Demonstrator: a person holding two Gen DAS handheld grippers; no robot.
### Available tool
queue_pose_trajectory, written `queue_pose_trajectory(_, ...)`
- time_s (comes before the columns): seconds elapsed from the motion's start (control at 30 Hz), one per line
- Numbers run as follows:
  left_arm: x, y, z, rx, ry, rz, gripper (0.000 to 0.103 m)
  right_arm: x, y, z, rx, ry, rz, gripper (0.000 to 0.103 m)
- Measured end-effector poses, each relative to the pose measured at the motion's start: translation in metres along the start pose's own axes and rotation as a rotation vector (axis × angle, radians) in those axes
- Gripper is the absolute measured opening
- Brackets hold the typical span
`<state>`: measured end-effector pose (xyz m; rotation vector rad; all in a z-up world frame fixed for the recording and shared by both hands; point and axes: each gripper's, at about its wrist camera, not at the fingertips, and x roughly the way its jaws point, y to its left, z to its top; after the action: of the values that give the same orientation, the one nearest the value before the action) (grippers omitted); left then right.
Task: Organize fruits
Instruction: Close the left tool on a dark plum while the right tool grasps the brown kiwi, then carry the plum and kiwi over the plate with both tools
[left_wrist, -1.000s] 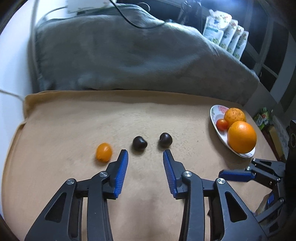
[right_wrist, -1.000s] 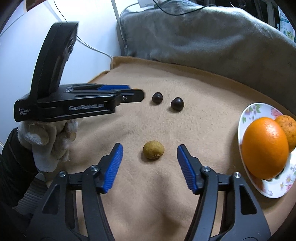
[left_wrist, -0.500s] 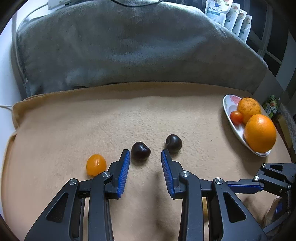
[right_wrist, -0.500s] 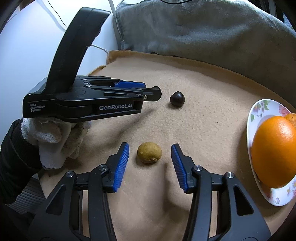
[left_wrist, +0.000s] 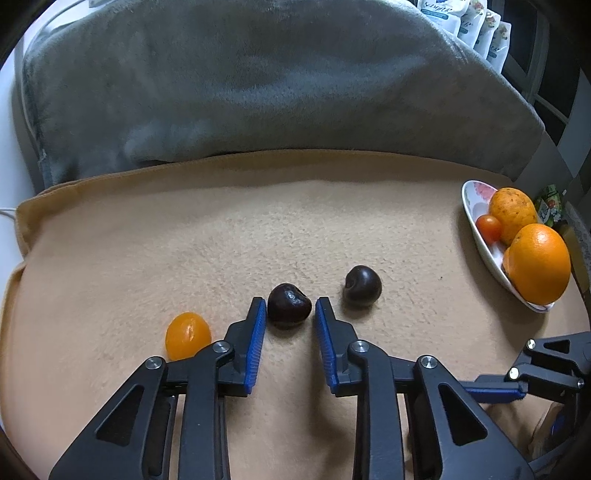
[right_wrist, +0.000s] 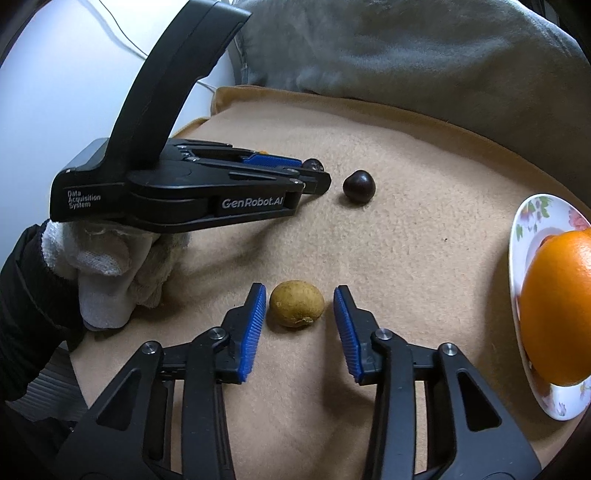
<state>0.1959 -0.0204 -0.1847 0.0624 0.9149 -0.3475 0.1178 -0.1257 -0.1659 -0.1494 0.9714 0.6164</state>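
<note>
Dark glossy cherry (left_wrist: 289, 305): round, dimpled, pinched between left gripper (left_wrist: 289, 314) pads. Tan, matte, speckled longan (right_wrist: 296, 303): between right gripper (right_wrist: 299, 314) closing jaws, untouched.

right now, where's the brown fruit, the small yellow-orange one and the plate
brown fruit (right_wrist: 296, 303), right wrist view, middle of its skin
small yellow-orange fruit (left_wrist: 187, 334), left wrist view, middle of its top
plate (right_wrist: 532, 218), right wrist view, bare flowered rim

Tan blanket (left_wrist: 184, 236): 2 dark cherries (left_wrist: 288, 305) (left_wrist: 362, 286) ctr, kumquat (left_wrist: 187, 335) lower left, plate (left_wrist: 476, 225) right; longan (right_wrist: 296, 303) ctr.
</note>
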Motion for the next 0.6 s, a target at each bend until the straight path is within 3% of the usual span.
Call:
queue_pose_trajectory(0.1, 0.002, -0.001, 0.001, 0.0, 0.0, 0.004, 0.022, 0.002, 0.003, 0.0, -0.01, 0.009, 0.003, 0.032)
queue_pose_trajectory(0.6, -0.012, 0.002, 0.002, -0.021, -0.03, -0.013, 0.022, -0.02, 0.006, -0.005, -0.015, -0.031, 0.004, 0.031)
